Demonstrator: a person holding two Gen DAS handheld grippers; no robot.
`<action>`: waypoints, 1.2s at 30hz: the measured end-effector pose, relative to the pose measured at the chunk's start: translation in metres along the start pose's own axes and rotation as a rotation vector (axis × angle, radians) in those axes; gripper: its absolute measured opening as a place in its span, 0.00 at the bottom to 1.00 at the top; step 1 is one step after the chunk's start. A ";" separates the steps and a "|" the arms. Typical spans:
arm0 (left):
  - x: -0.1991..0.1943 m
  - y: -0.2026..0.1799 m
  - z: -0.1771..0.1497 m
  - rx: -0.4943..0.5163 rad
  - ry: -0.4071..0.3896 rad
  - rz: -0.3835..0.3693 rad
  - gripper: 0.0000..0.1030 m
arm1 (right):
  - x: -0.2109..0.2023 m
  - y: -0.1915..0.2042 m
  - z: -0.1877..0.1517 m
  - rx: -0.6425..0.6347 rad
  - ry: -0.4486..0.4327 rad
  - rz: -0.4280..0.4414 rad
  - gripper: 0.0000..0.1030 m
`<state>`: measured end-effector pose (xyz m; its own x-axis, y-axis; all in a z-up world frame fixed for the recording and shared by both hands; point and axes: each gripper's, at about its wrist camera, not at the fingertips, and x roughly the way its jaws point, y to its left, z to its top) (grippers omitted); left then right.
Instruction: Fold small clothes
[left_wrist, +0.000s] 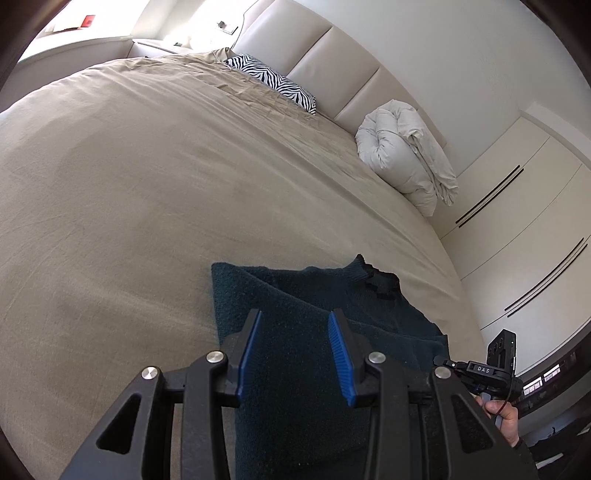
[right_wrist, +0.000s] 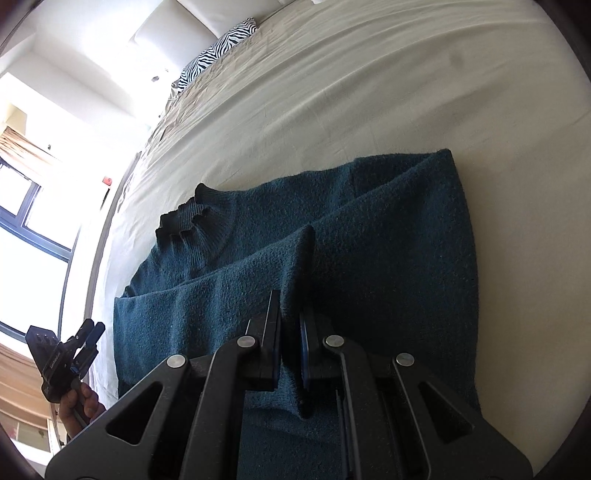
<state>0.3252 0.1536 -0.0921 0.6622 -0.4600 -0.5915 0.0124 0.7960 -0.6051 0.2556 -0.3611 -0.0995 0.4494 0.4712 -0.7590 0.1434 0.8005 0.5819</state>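
Note:
A dark teal knitted sweater (left_wrist: 317, 302) lies partly folded on the beige bed cover (left_wrist: 147, 192), collar toward the wardrobe side. My left gripper (left_wrist: 295, 317) is open and empty, its blue pads just above the sweater. In the right wrist view the sweater (right_wrist: 388, 251) lies flat with a sleeve folded across the body, collar at left. My right gripper (right_wrist: 291, 306) is shut on a raised fold of the sweater sleeve (right_wrist: 299, 251). The other gripper shows at each view's edge: the right one (left_wrist: 498, 365), the left one (right_wrist: 62, 354).
A zebra-print pillow (left_wrist: 273, 83) and a rolled white duvet (left_wrist: 402, 155) lie by the padded headboard (left_wrist: 332, 62). White wardrobe doors (left_wrist: 517, 221) stand to the right of the bed. A bright window (right_wrist: 33, 221) is on the far side.

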 end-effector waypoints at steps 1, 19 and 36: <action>0.009 0.005 0.003 -0.016 0.020 -0.013 0.37 | 0.003 -0.007 -0.001 0.023 -0.002 0.027 0.07; -0.002 0.017 -0.041 0.012 0.109 -0.031 0.26 | -0.004 -0.024 -0.023 0.092 -0.064 0.123 0.09; -0.087 -0.006 -0.130 0.123 0.153 0.036 0.46 | -0.080 -0.059 -0.097 0.181 -0.122 0.077 0.18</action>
<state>0.1700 0.1372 -0.1066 0.5427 -0.4773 -0.6911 0.0887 0.8508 -0.5179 0.1259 -0.4099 -0.1014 0.5671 0.4713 -0.6755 0.2556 0.6789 0.6883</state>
